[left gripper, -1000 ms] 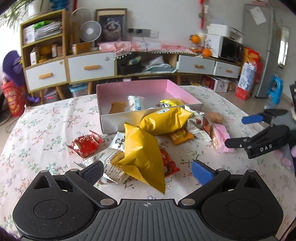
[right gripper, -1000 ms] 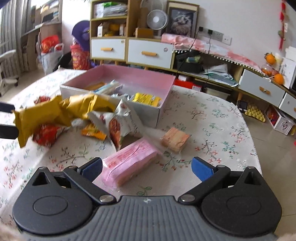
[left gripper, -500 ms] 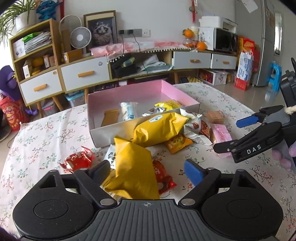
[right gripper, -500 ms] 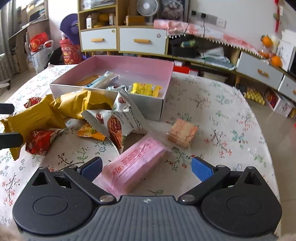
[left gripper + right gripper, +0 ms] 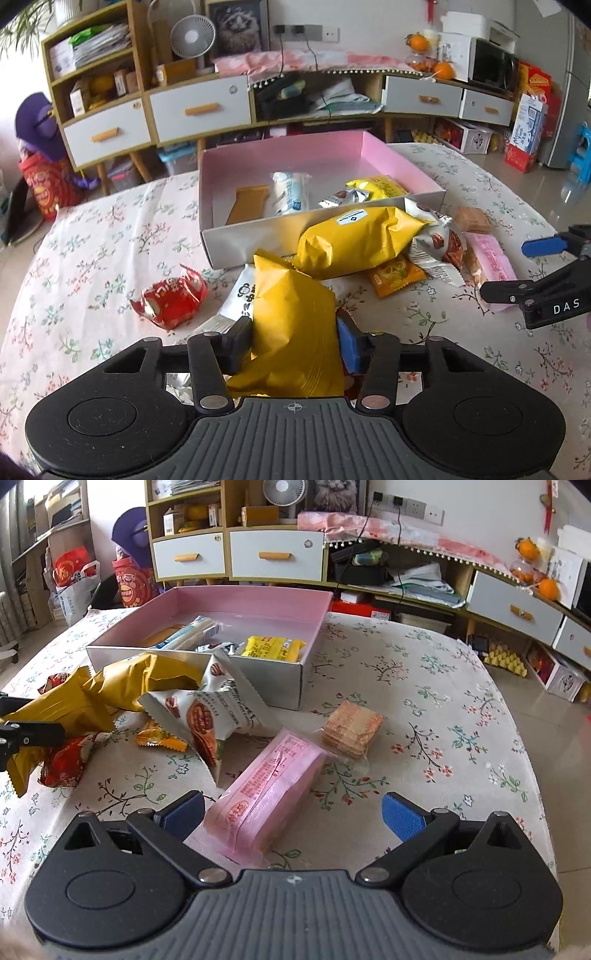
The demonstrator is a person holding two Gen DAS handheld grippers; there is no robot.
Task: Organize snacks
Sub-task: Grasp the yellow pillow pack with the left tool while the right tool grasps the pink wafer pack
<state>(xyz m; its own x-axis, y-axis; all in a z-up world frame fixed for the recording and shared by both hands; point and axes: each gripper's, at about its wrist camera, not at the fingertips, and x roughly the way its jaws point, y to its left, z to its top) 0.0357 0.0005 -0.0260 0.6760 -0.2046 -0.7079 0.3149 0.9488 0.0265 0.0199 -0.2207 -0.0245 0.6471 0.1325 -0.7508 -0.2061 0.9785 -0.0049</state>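
My left gripper (image 5: 295,341) is closing on a yellow snack bag (image 5: 291,302), and both pads press its crumpled lower end just above the floral tablecloth. The pink-lined box (image 5: 258,240) lies beyond it with a few snacks inside. A second yellow bag (image 5: 354,243) leans on the box's front wall. My right gripper (image 5: 291,808) stands open over a pink wrapped packet (image 5: 269,794), which lies between its fingers nearer the left pad without being pressed.
Around the box lie a red candy packet (image 5: 170,299), a white nut packet (image 5: 210,716), a small orange packet (image 5: 397,275) and a wafer pack (image 5: 351,723). The table edge (image 5: 532,775) drops off at the right. A sideboard (image 5: 199,107) stands behind.
My left gripper moved forward around the near yellow bag and its jaws closed from wide open onto it. The right gripper stayed over the pink packet, still open.
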